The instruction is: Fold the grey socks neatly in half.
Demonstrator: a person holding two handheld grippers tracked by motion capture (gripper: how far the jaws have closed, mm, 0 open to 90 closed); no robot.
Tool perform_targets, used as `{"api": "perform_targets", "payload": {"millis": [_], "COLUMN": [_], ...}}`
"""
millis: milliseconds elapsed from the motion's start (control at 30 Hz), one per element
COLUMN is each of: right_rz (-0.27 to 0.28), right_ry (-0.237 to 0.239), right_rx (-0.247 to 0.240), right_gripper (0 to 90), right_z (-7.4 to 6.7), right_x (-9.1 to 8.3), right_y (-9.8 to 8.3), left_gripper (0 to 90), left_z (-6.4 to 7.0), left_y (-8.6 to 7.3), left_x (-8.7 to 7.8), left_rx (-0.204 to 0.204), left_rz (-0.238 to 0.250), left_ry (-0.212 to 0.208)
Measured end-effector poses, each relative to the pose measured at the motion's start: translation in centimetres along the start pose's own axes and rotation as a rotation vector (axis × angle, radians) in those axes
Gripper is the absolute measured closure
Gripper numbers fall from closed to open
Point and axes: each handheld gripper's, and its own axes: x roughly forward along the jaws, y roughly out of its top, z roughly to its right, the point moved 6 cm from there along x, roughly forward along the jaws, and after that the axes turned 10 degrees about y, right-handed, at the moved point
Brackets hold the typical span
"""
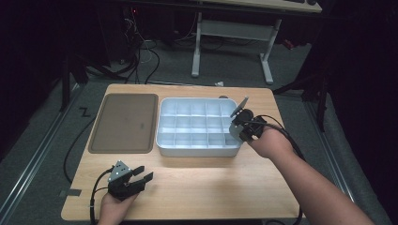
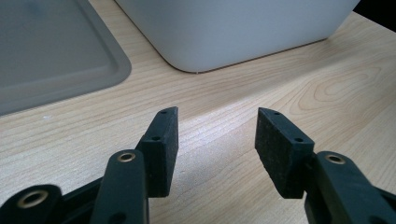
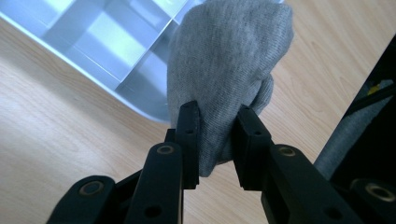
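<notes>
Right gripper view, grey knitted cloth (image 3: 224, 70) (bunched, soft), pinched by right gripper (image 3: 217, 135), left gripper (image 2: 217, 140) released.

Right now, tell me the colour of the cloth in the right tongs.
Grey cloth, plain knit, clearest in the right gripper view.

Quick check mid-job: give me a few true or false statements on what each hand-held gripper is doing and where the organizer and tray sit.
1. The right hand-held gripper is clamped on a grey sock. True.
2. The left hand-held gripper holds a sock. False: its jaws stand open over bare table.
3. The compartment organizer already holds socks. False: the visible compartments are empty.
4. The brown tray lies left of the organizer. True.
5. The sock lies flat on the tray. False: it is held at the organizer's right end.
</notes>
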Motion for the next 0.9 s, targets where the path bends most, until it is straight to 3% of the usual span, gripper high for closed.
{"api": "perform_targets", "payload": {"millis": [267, 433, 500, 633, 667, 700, 900], "right_rz": [-0.140, -0.174, -0.187, -0.204, -0.210, -0.215, -0.226], "right_ry": [0.001, 0.025, 0.057, 0.078, 0.085, 0.094, 0.103], "right_rx": [-0.042, -0.050, -0.013, 0.009, 0.040, 0.002, 0.022], "right_gripper": [74.6, 74.6, 74.6, 74.5, 74.6, 74.6, 74.3], "right_z": [-1.6, -1.7, -1.4, -1.1, -1.2, -0.9, -1.1], "right_x": [4.0, 5.2, 5.9, 6.5, 6.7, 7.2, 8.1], "right_y": [2.1, 2.3, 2.3, 2.2, 2.1, 2.1, 2.0], "left_gripper": [50.0, 50.0, 50.0, 49.9, 49.9, 49.9, 49.9], "left_z": [-0.2, -0.3, -0.3, -0.3, -0.3, -0.3, -0.3], "left_y": [0.0, 0.0, 0.0, 0.1, 0.0, 0.0, 0.0], "left_x": [-0.1, -0.3, -0.3, -0.3, -0.3, -0.3, -0.3], "left_rx": [-0.010, -0.018, -0.022, -0.024, -0.025, -0.025, -0.028], "left_rz": [0.003, 0.008, 0.009, 0.011, 0.010, 0.011, 0.011], "left_ry": [0.001, 0.002, 0.002, 0.003, 0.002, 0.002, 0.003]}}
